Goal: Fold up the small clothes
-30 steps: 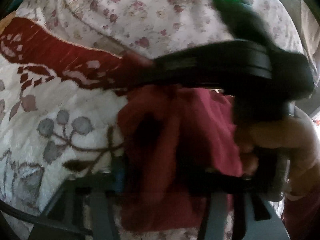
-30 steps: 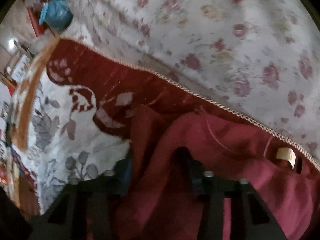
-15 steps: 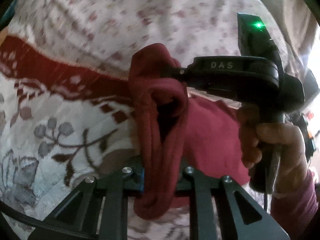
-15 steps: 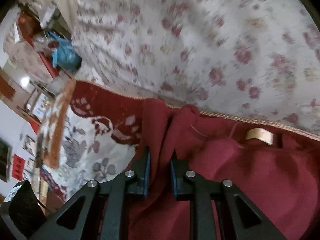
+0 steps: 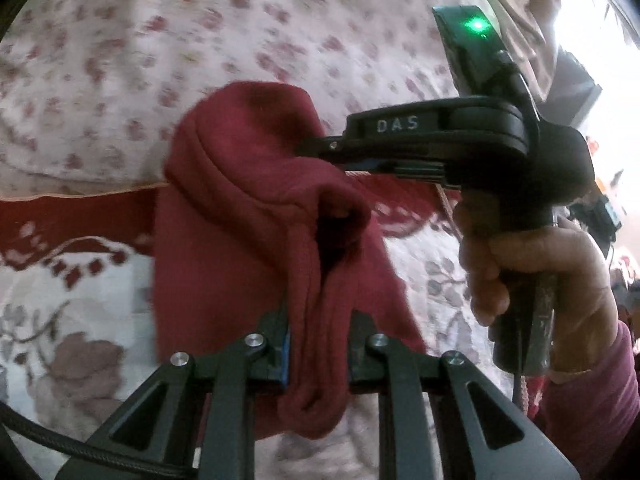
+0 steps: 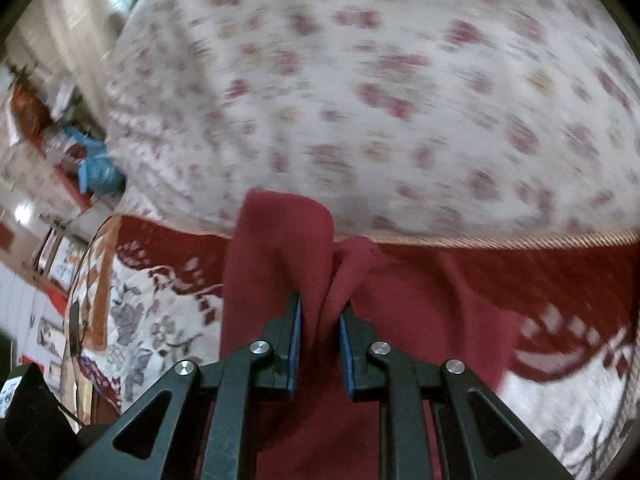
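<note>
A small dark red garment (image 5: 248,216) hangs bunched above the bed. My left gripper (image 5: 318,344) is shut on a rolled fold of it near the bottom of the left wrist view. My right gripper (image 6: 319,344) is shut on another part of the same garment (image 6: 280,264), which drapes down past its blue-padded fingers. In the left wrist view the right gripper's black body (image 5: 440,140) reaches in from the right, its tips buried in the cloth, with the person's hand (image 5: 532,272) on its handle.
Below lies a bed cover with a pale rose-print sheet (image 6: 400,100) at the back and a white blanket with a dark red floral border (image 6: 560,280) in front. Room clutter and a blue bag (image 6: 94,168) stand at the far left.
Both grippers have lifted the red garment off the bed cover. It was spread low and wide a second ago and now hangs gathered between the two grippers, higher against the rose-print sheet.
</note>
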Tool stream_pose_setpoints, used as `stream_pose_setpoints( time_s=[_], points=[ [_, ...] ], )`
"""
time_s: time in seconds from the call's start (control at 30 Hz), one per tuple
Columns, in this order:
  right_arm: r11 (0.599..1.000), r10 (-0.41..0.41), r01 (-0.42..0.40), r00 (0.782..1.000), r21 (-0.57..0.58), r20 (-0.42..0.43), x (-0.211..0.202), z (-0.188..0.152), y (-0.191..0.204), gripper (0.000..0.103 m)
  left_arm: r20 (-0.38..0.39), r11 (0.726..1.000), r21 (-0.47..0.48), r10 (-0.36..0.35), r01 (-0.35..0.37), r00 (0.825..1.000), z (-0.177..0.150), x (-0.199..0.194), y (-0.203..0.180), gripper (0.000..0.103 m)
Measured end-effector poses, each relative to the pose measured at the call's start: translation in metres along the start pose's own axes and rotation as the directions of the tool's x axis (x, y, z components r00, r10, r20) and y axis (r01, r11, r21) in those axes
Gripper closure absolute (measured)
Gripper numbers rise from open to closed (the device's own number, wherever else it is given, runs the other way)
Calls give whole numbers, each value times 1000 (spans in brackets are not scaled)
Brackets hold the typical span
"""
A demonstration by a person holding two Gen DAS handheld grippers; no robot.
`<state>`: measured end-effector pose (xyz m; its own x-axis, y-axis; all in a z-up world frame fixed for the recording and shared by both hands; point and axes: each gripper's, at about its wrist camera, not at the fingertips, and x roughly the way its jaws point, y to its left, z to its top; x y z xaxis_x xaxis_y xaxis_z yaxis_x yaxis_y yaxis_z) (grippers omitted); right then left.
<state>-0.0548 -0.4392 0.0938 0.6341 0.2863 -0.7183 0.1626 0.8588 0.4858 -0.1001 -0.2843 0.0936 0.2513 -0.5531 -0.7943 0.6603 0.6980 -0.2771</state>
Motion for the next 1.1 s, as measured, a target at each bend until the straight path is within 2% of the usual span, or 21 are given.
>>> stream_pose_setpoints(
  time_s=[0.13, 0.2, 0.23, 0.27, 0.33, 0.37, 0.43, 0.47, 0.53, 0.57, 0.67, 0.77, 0.83, 0.87, 0.9, 0.93, 0.97, 1.0, 1.1],
  points=[
    [996, -47, 48, 999, 70, -11, 3, -9, -42, 85, -55, 1000, 11, -19, 20, 998, -4, 33, -19, 86],
    [990, -93, 96, 995, 100, -33, 14, -15, -59, 85, -75, 1000, 11, -25, 26, 997, -8, 43, -24, 85],
    [987, -98, 103, 994, 123, -51, 20, -18, -64, 84, -90, 999, 10, -38, 39, 995, -9, 45, -23, 77],
    [984, -87, 96, 994, 151, -65, 26, -22, -71, 84, -97, 997, 7, -70, 71, 993, -10, 41, -21, 75],
    [977, -64, 72, 997, 200, -46, 22, -26, -79, 75, -96, 993, 15, -112, 114, 989, -14, 23, -15, 58],
    [971, -46, 51, 999, 233, -27, 12, -28, -81, 71, -75, 992, 38, -115, 118, 991, -19, 6, -10, 53],
    [967, -28, 24, 1000, 252, 11, -7, -34, -79, 50, -17, 995, 70, -65, 66, 998, -28, -24, 3, 34],
    [969, -15, 5, 999, 245, 40, -22, -39, -74, 45, 12, 997, 75, -28, 27, 1000, -32, -34, 9, 33],
    [975, 1, -16, 998, 220, 68, -40, -50, -62, 31, 66, 992, 80, 97, -102, 993, -42, -51, 29, 33],
    [980, 7, -23, 997, 196, 79, -49, -58, -53, 29, 80, 985, 78, 150, -157, 985, -45, -53, 38, 33],
    [989, 19, -26, 999, 148, 50, -51, -77, -32, 22, 69, 973, 29, 228, -230, 971, -47, -46, 59, 33],
    [993, -13, 14, 1000, 115, -5, -33, -91, -16, 22, 51, 980, -37, 196, -194, 979, -51, -32, 72, 33],
    [993, -14, 15, 1000, 115, -10, -23, -97, -15, 22, 39, 980, -35, 199, -198, 979, -52, -20, 74, 33],
    [992, -9, 10, 1000, 125, -10, -17, -100, -15, 23, 39, 979, -20, 206, -205, 978, -53, -16, 74, 33],
    [991, -24, 27, 999, 131, -27, -10, -104, -17, 44, 35, 978, -9, 209, -209, 977, -55, -15, 73, 33],
    [990, -58, 62, 998, 124, -38, -6, -108, -17, 74, 30, 978, 0, 207, -207, 978, -56, -14, 72, 33],
    [990, -78, 80, 997, 114, -27, -9, -113, -18, 80, 29, 980, 7, 198, -198, 980, -56, -16, 71, 33],
    [991, -62, 62, 998, 122, -9, -14, -116, -18, 87, 36, 982, 10, 189, -189, 981, -56, -19, 71, 33],
    [994, -56, 49, 997, 102, 60, -46, -133, -17, 96, 55, 984, 9, 177, -178, 983, -54, -22, 67, 32]
  ],
)
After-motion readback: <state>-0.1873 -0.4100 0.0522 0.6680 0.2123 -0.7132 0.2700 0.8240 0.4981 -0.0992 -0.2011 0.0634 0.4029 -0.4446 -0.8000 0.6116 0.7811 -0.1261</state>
